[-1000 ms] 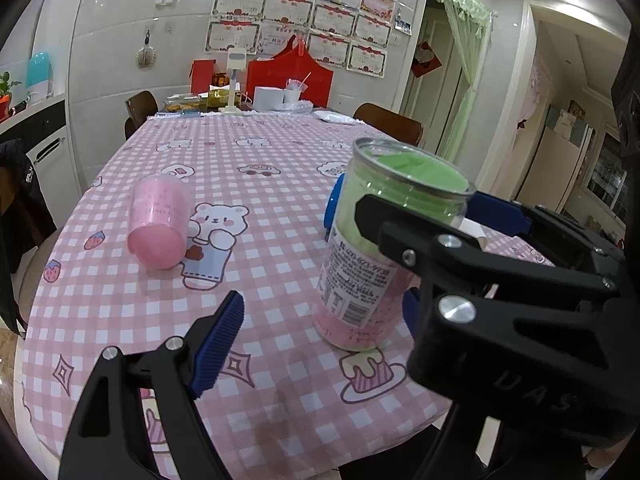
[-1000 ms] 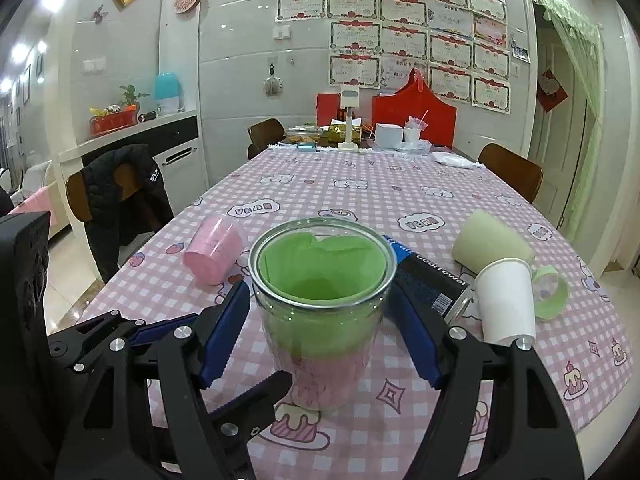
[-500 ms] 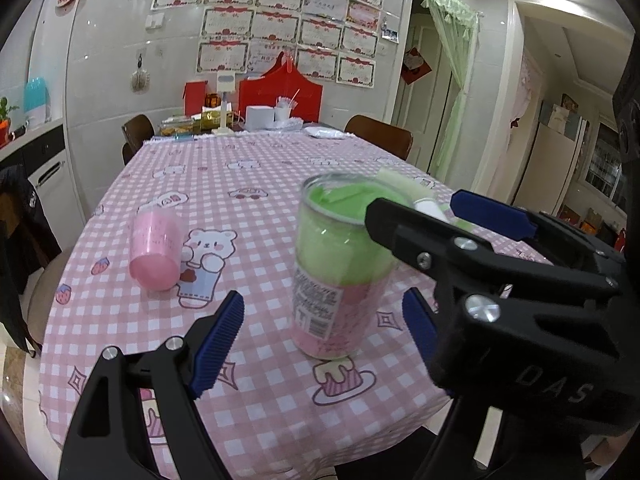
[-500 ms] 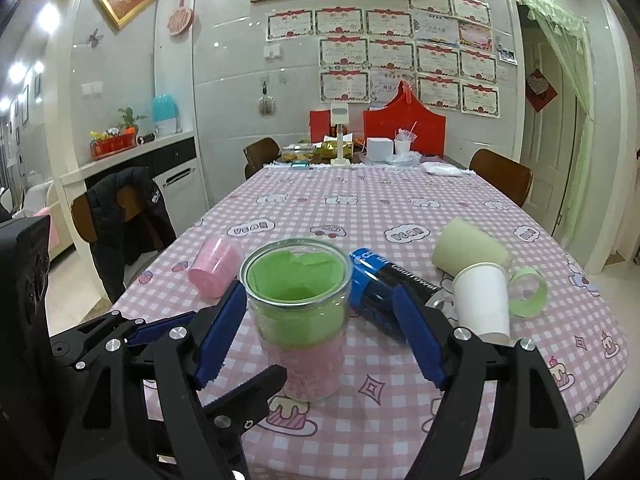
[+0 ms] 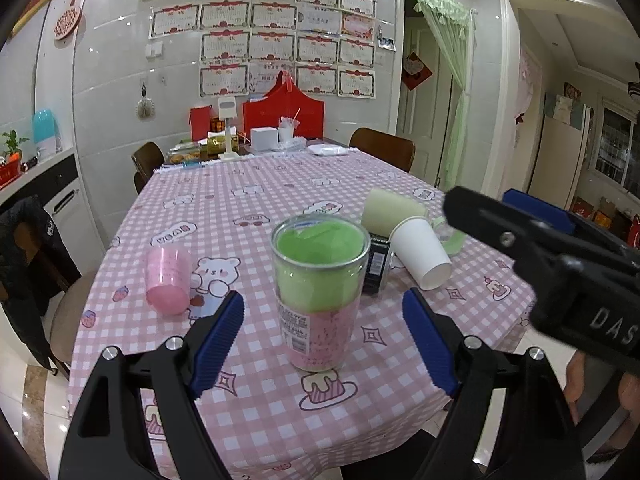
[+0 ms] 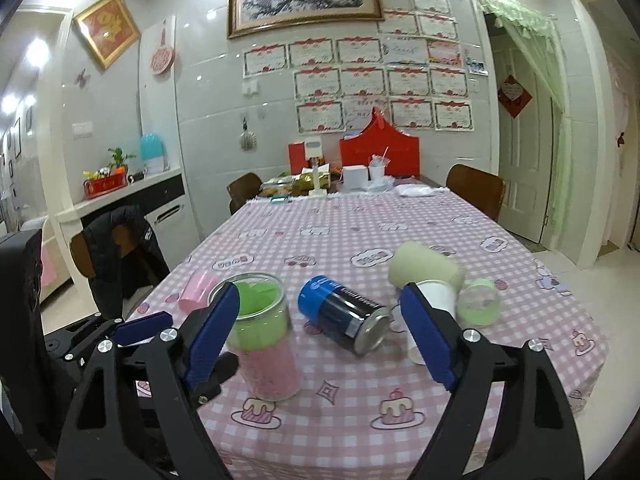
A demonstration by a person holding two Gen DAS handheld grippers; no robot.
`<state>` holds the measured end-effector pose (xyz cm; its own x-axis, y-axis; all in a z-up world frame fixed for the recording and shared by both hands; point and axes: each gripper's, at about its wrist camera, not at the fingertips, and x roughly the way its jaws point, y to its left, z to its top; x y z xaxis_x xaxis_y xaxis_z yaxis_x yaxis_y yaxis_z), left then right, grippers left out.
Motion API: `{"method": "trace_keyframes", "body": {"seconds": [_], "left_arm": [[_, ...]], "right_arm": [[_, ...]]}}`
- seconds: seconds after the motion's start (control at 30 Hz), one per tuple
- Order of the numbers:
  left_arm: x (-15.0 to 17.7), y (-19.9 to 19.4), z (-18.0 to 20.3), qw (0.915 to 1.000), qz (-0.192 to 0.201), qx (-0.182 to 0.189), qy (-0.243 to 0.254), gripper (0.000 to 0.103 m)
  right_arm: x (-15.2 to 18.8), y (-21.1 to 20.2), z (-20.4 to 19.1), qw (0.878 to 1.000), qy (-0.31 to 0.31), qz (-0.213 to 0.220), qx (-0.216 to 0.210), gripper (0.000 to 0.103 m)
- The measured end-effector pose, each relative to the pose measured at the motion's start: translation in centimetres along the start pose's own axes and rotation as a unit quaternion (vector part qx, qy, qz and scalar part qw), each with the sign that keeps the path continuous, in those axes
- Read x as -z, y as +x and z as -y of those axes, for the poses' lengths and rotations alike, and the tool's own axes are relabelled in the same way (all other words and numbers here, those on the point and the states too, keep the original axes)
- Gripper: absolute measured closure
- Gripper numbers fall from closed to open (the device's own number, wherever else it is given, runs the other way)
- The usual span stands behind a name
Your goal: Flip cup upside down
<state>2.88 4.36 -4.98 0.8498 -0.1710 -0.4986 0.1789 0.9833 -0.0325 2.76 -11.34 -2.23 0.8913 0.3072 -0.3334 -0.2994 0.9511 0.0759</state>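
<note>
So the bench (image 5: 256, 200) has that pink checked cloth with bears on it. Both tools are released, blue pads wide apart, holding nothing: the left tool (image 5: 322, 340) sits back at the near edge, right in front of the cup (image 5: 318, 292), and the right tool (image 6: 320, 332) hangs off toward the near right corner. The cup stands upright near the near edge, mouth up, green on top and pink below, nothing touching it. Just behind it a blue can (image 6: 344, 316) lies on its side, with a white paper cup (image 5: 420, 254) and a pale green cup (image 5: 390, 210) tipped over beside it. A small pink cup (image 5: 168, 280) lies toward the left edge.
</note>
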Motion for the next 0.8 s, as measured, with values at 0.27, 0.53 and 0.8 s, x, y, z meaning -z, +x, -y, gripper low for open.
{"method": "trace_keyframes", "body": {"seconds": [0.27, 0.53, 0.8], "left_arm": [[-1.1, -1.8, 1.5, 0.9997, 0.018, -0.013, 0.008, 0.023], [-2.0, -3.6, 2.7, 0.9988, 0.044, -0.021, 0.008, 0.022], [-2.6, -4.9, 3.4, 0.9972, 0.067, -0.031, 0.013, 0.018]], "right_arm": [[-0.1, -2.2, 2.0, 1.0, 0.013, 0.018, 0.01, 0.022], [-0.2, -4.0, 2.9, 0.999, 0.016, 0.038, 0.023, 0.018], [-0.4, -5.4, 3.4, 0.997, 0.013, 0.059, 0.037, 0.012]]}}
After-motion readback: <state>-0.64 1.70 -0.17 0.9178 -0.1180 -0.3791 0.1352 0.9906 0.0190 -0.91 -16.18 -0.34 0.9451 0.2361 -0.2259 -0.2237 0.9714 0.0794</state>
